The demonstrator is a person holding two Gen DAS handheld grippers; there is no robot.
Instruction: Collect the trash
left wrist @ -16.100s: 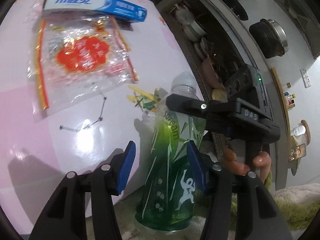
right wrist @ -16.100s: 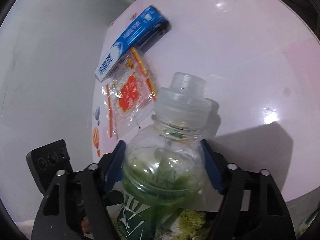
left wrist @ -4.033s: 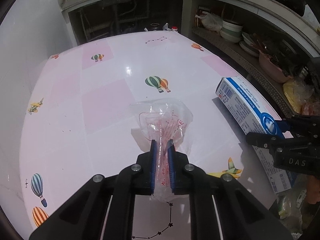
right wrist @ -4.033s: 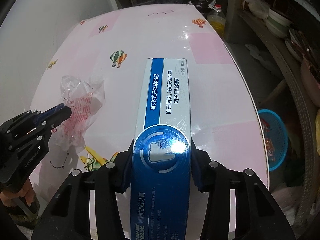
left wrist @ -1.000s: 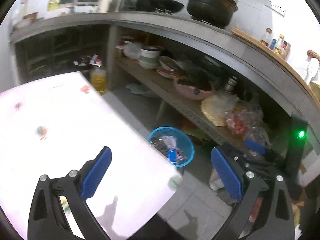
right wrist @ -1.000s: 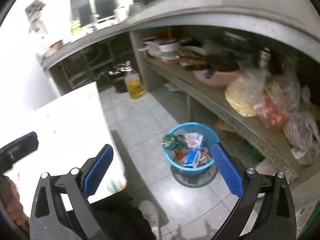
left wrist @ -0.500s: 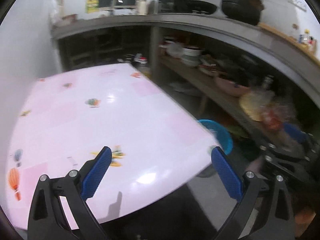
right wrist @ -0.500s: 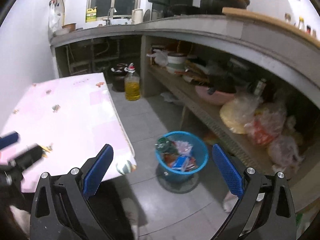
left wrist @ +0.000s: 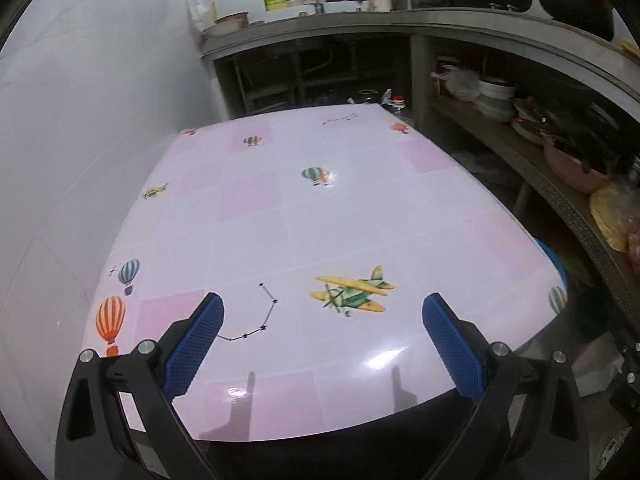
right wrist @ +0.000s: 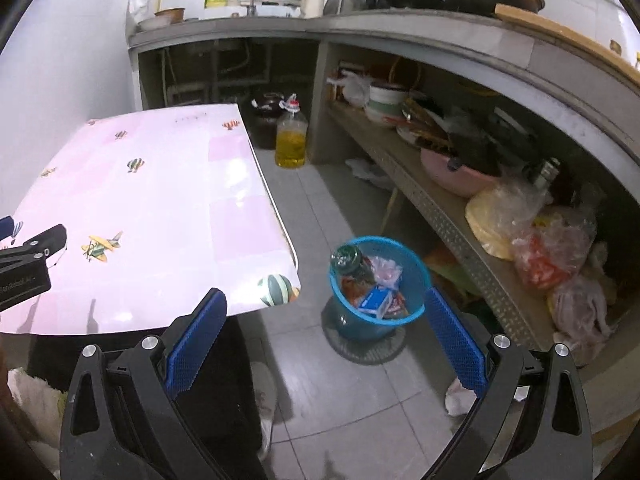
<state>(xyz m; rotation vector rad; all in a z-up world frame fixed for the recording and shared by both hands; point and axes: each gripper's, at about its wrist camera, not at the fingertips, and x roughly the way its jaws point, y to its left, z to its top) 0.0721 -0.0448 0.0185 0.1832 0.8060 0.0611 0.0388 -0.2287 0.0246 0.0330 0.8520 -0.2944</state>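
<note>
- Both claws swung back from the bin toward the table since a second ago; left gripper point(left wrist: 322, 336) and right gripper point(right wrist: 326, 330) gape wide, holding nothing.
- Left view cuts the blue basket point(left wrist: 554, 258) to a sliver behind the pink table point(left wrist: 320, 220).
- Right view shows the basket point(right wrist: 378, 322) on the floor holding a green bottle point(right wrist: 352, 262), toothpaste box point(right wrist: 374, 300) and crinkly wrappers, hard to tell apart.

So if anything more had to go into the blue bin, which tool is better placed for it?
Probably the right tool: it is open and empty, and the blue bin sits on the floor just ahead of it. The left tool, also open, hangs over the pink table; only a sliver of bin shows past the table's edge.
</note>
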